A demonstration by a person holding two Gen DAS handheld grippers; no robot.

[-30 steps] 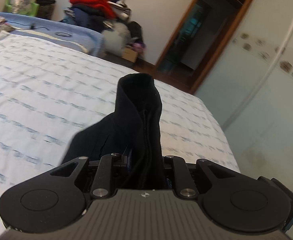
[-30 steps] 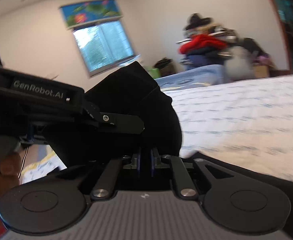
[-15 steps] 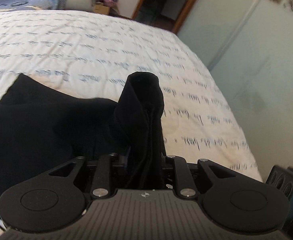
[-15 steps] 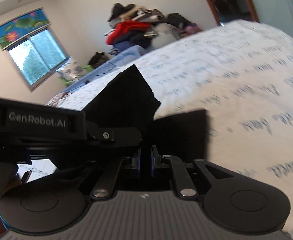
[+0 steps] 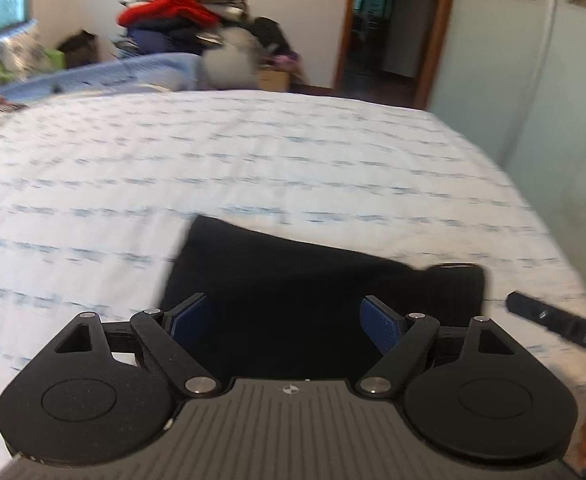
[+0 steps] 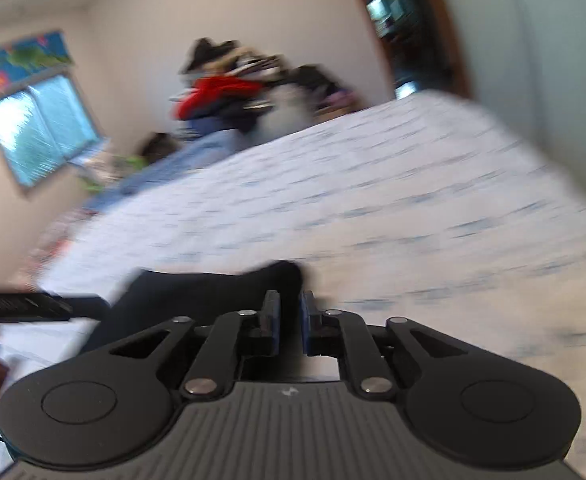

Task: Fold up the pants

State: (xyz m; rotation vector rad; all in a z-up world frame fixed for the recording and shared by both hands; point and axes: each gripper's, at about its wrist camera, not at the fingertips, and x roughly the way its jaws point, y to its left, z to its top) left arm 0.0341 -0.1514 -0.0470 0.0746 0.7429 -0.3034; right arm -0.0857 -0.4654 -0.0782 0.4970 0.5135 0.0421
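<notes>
The black pants (image 5: 313, 280) lie folded flat on the white patterned bed (image 5: 253, 160), close in front of me. My left gripper (image 5: 285, 312) stands wide above their near edge, jaws still opening, blue pads clear of the cloth. The right gripper (image 5: 553, 320) shows at the right edge of that view. In the right wrist view my right gripper (image 6: 290, 308) sits at the right corner of the pants (image 6: 197, 292). Its jaws are starting to open, with dark cloth still filling the narrow gap between the pads. The left gripper (image 6: 21, 306) pokes in from the left.
A pile of clothes (image 5: 173, 12) with a red garment is stacked beyond the bed's far side, beside a blue-covered cot (image 5: 93, 76). A doorway (image 5: 389, 28) and pale wardrobe doors (image 5: 533, 80) stand to the right. The window (image 6: 41, 128) is far left. The bedsheet (image 6: 373, 200) stretches ahead.
Both grippers came down and laid the raised pants flat on the bed. The left gripper let go of the fold and spread wide. The right gripper's pads have parted slightly.
</notes>
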